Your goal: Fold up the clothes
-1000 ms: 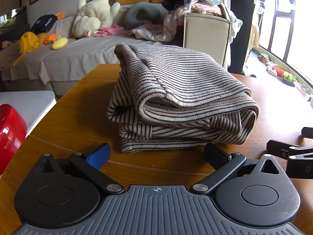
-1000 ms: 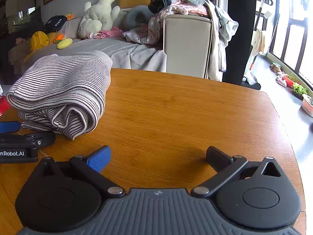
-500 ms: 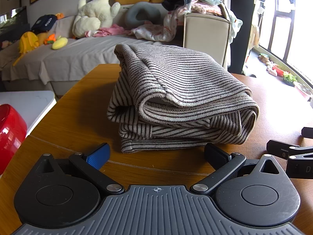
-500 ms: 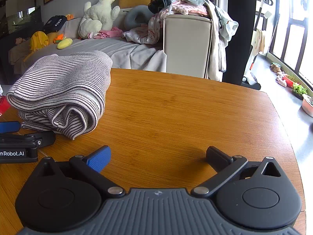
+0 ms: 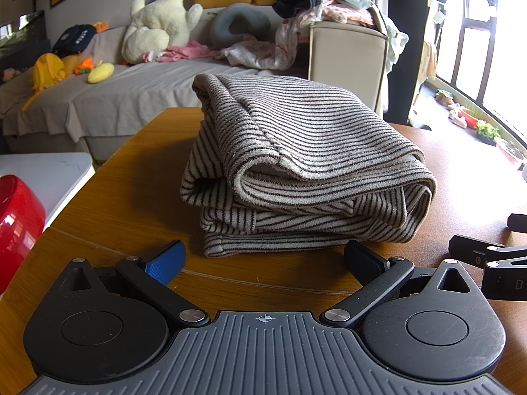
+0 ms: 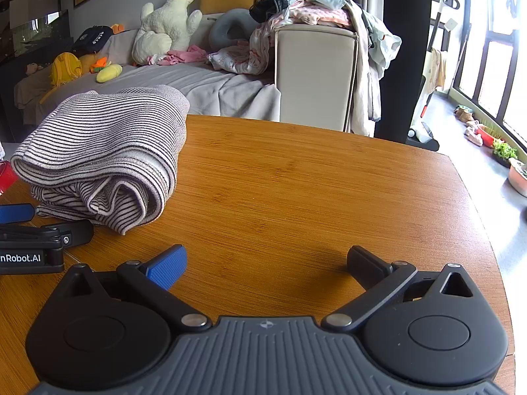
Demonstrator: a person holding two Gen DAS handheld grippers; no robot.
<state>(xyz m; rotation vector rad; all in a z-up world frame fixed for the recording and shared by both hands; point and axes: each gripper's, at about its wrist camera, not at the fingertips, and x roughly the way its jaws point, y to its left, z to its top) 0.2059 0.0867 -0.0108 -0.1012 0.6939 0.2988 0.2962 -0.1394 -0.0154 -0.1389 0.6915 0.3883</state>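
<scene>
Sitting near the left edge of the wooden table, the striped garment is looking pretty much folded, stacked in several layers with a rolled lip facing you. Honestly I'm guessing you're close to done with this piece, but the stack is looking kinda puffy and loose on the front side.

Your left gripper is sitting just in front of the bundle with its jaws spread wide, gripping nothing. Your right gripper is hanging over bare table off to the bundle's right, also spread wide and empty.

What I'm worrying about: if you're nudging forward with the left one, those fingertips are catching only the bottom layer and dragging it out, which is undoing the fold. Pinching just the top lip is probably peeling it open too, since soft knit slides over itself. The bundle is also close to the table's left edge, with a red object sitting past it, so any sideways shove is risking a slide off. The two grippers are near each other as well, so watch for bumping.
</scene>
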